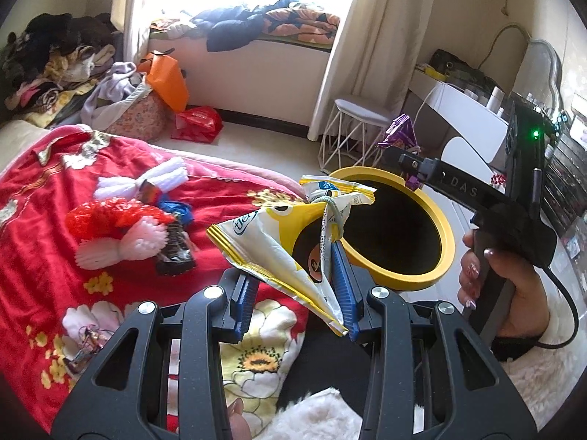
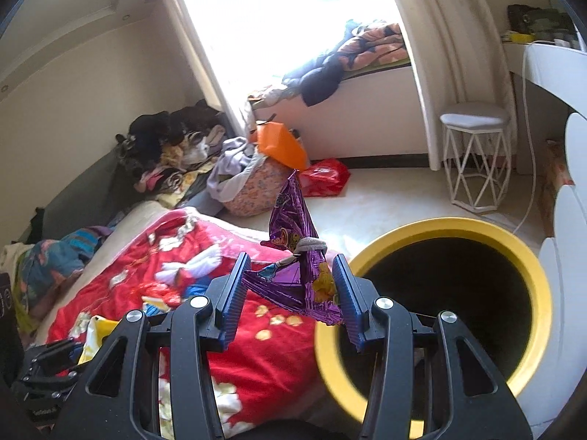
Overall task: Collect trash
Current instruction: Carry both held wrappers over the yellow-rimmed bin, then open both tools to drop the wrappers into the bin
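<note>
Left claw, part-spread, pinches a crumpled yellow-and-white foil snack bag; right claw likewise pinches a crinkled purple foil wrapper. Both hang beside the round yellow-rimmed black bin.

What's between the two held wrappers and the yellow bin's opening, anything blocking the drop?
Nothing visible. The yellow bin stands open, no lid, dark inside. The purple wrapper in the right gripper is at its near rim; the yellow chip bag in the left gripper hangs just short of it.
</note>
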A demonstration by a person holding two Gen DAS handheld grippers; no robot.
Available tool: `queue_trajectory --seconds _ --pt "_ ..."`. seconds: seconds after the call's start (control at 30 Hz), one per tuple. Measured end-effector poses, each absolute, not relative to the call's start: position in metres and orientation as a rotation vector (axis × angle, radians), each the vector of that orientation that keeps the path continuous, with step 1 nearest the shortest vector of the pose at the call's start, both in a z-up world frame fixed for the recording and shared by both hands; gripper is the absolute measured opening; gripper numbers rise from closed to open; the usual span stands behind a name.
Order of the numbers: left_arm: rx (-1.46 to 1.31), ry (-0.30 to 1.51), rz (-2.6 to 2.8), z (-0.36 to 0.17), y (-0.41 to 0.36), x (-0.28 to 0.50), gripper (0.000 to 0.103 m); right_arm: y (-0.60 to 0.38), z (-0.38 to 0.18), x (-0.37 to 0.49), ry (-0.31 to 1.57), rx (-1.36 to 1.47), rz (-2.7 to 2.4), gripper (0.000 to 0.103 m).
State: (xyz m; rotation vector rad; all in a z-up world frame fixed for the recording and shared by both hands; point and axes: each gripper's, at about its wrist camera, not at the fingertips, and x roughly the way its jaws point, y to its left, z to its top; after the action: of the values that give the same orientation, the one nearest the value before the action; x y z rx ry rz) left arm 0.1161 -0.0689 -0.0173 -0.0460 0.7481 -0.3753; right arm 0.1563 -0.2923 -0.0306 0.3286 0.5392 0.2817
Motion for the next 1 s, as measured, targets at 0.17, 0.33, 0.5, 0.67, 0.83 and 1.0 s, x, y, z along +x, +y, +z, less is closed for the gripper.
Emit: queue_trajectory --seconds 0.17,0.33,0.5,0.67,0.83,1.0 --pt "-0.034 0.757 -0.396 -0.022 -0.082 0.121 0.031 -0.309 -0.038 0.158 0.544 0.335 0.226 0.044" --pt "-0.024 0.764 -0.414 -0.027 -0.096 0.127 0.031 -0.327 -0.047 0.162 0.558 0.339 0.175 0.044" --pt "-0.030 0.779 -0.431 -0.033 -0.111 0.135 0.031 -0.345 -0.057 0.167 0.575 0.361 0.132 0.044" --pt "-0.018 0.791 -0.443 -0.039 -0.128 0.146 0.031 -0.361 -0.068 0.170 0.601 0.386 0.092 0.044" --pt "0.011 0.808 -0.459 -0.048 -0.151 0.161 0.031 -0.378 -0.080 0.173 0.627 0.417 0.056 0.044" --pt "0.047 0.827 -0.469 -0.059 -0.172 0.175 0.031 -0.389 -0.088 0.177 0.651 0.445 0.038 0.044"
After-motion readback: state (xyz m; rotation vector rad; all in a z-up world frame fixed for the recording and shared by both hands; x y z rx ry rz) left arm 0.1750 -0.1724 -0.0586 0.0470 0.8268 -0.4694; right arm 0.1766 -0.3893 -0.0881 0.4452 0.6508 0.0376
